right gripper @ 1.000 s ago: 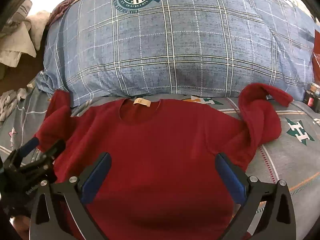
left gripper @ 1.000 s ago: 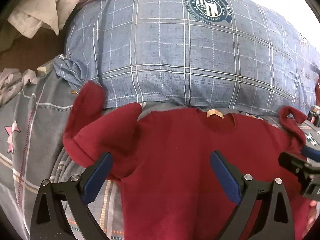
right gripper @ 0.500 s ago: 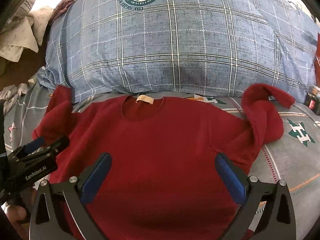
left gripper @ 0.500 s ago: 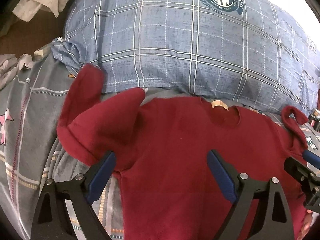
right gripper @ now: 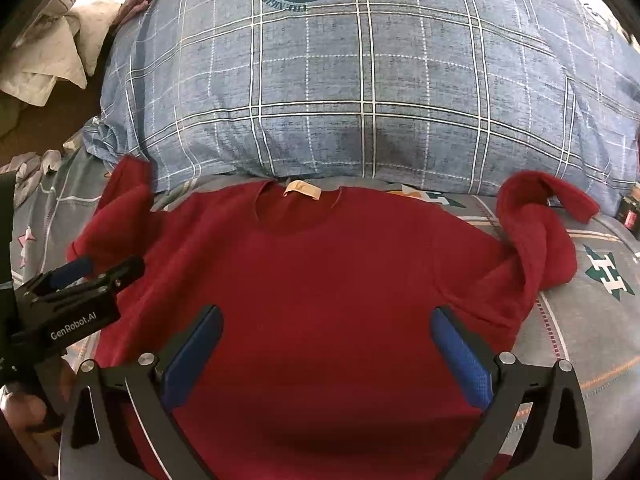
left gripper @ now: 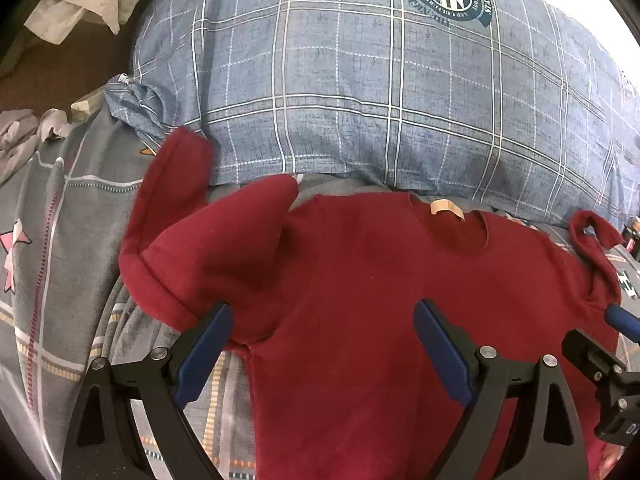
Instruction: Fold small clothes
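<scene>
A dark red long-sleeved sweater lies flat on the bed, its neck label toward the pillow. Its left sleeve is bent up against the pillow, and its right sleeve is bunched and folded over. My left gripper hovers open over the sweater's left armpit area, nothing between its blue pads. Over the middle of the chest my right gripper stands open too, holding nothing. Each gripper shows at the edge of the other's view: the left gripper, the right gripper.
A large blue plaid pillow lies right behind the sweater's collar. The grey patterned bedsheet spreads to both sides. Crumpled pale cloth lies at the far left. A small dark item sits at the right edge.
The left wrist view has tilted slightly, so the sweater sits a little lower and further left. The left jaws drew in slightly. The right gripper has barely moved.
</scene>
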Demonstrator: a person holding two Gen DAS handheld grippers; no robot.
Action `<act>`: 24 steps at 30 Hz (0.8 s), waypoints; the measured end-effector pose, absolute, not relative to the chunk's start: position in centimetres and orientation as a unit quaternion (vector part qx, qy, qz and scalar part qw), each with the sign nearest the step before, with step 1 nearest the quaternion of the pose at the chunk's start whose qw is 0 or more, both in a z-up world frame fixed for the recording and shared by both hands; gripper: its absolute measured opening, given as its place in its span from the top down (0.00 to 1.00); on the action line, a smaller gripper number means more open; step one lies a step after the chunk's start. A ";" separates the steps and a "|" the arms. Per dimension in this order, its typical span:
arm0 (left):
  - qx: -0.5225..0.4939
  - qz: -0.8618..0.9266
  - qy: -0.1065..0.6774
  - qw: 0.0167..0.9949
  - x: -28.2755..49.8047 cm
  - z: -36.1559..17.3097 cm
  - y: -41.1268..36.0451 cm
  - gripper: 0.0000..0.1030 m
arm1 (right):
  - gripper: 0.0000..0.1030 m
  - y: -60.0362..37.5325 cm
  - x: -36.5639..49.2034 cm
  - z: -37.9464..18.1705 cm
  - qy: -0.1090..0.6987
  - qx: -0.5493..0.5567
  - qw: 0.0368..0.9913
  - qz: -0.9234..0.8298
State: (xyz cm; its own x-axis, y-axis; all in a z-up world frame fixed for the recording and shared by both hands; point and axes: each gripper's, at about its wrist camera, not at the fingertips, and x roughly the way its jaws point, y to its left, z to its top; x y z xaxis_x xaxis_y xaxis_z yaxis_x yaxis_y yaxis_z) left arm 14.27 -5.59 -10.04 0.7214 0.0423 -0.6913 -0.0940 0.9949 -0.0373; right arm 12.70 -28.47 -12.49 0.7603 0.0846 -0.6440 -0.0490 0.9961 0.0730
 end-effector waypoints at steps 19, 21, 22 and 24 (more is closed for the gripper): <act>-0.064 0.059 0.374 0.923 14.8 -9.3 -3.7 0.11 | 0.01 -27.7 12.7 -12.9 0.348 0.032 0.935 0.062; -0.072 0.062 0.373 0.923 14.9 -9.1 -3.1 0.11 | 0.01 -27.6 12.9 -13.1 0.353 0.041 0.932 0.069; -0.077 0.063 0.372 0.923 14.9 -8.9 -2.8 0.11 | 0.01 -27.5 13.0 -13.1 0.356 0.045 0.931 0.072; -0.087 0.070 0.371 0.922 15.0 -8.6 -1.9 0.11 | 0.01 -27.2 13.1 -13.1 0.359 0.048 0.929 0.078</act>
State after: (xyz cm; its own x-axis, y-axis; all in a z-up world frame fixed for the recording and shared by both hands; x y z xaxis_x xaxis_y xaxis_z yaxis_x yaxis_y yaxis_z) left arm 14.95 -1.87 -8.62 0.7145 0.0639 -0.6967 -0.1937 0.9750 -0.1092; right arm 13.15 -27.24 -13.07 0.7295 0.1788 -0.6602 -0.1095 0.9833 0.1453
